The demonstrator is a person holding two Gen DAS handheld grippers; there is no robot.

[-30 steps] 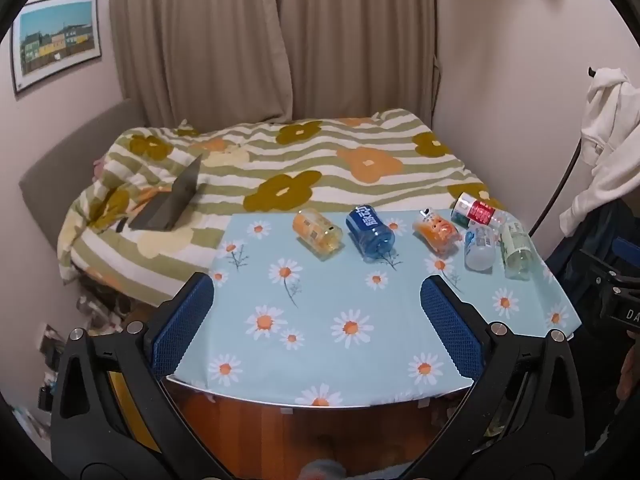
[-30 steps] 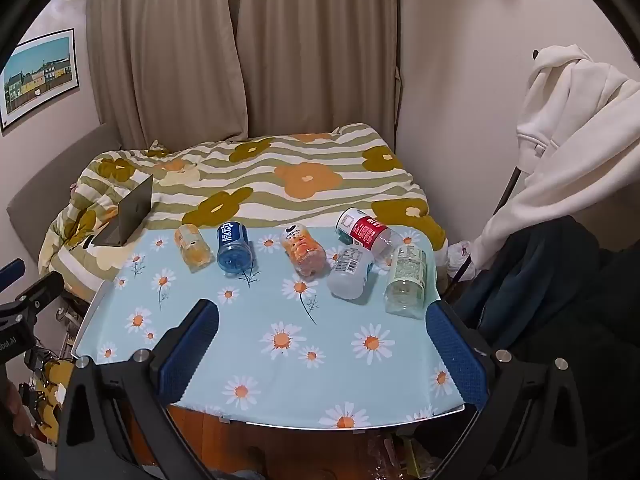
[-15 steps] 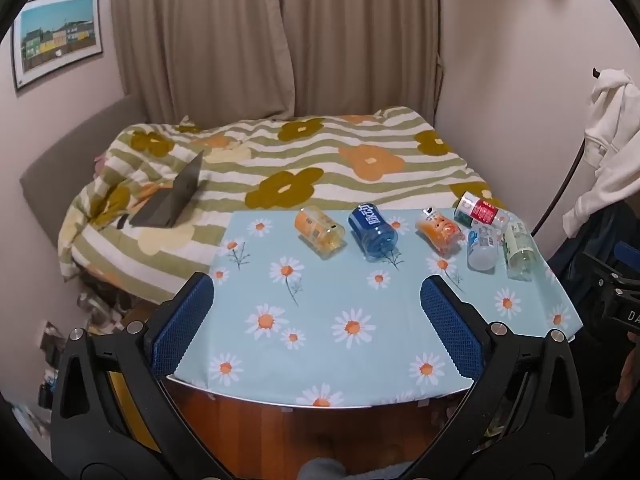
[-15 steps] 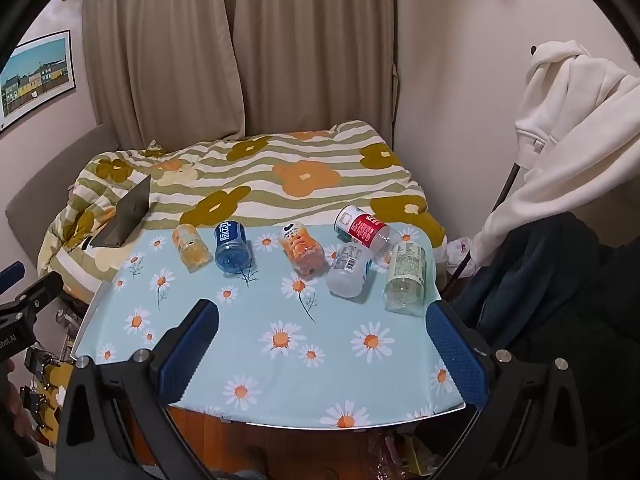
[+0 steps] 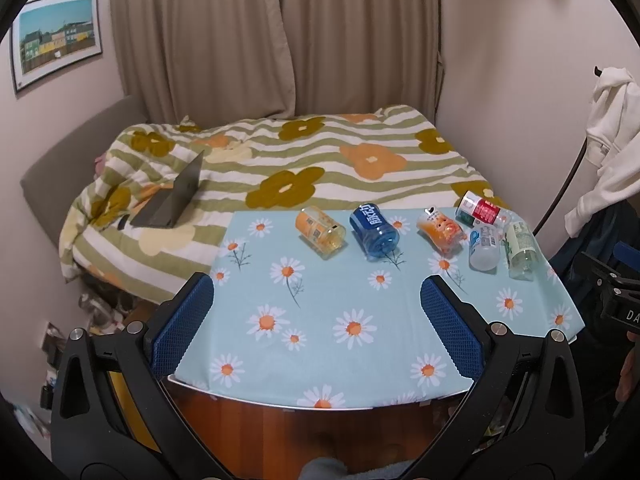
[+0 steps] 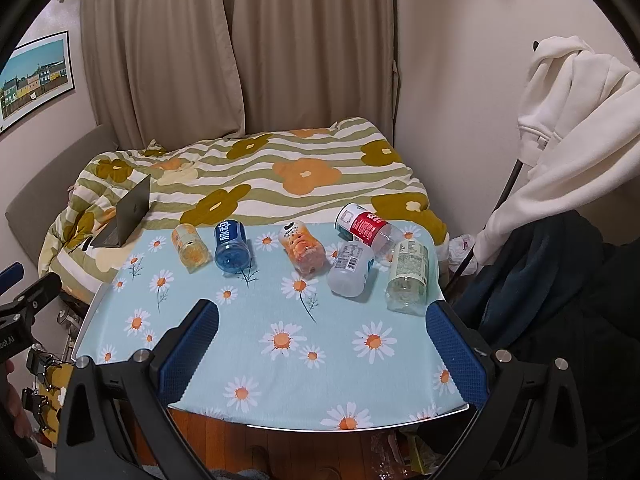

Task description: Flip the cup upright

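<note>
Little has changed since a second ago: I hold both grippers back at the near edge of the worktop [image 6: 280, 368], left gripper [image 5: 318, 320] and right gripper [image 6: 322, 352] fingers spread wide, empty. I count six cups on their sides along the far edge, orange cup [image 5: 320, 232] leftmost

Both wrist views are drifting slightly: the row of tipped cups [image 5: 376, 226] on the daisy-print table [image 5: 320, 320] is sitting a little lower and further left in the right wrist view than a second ago.
</note>
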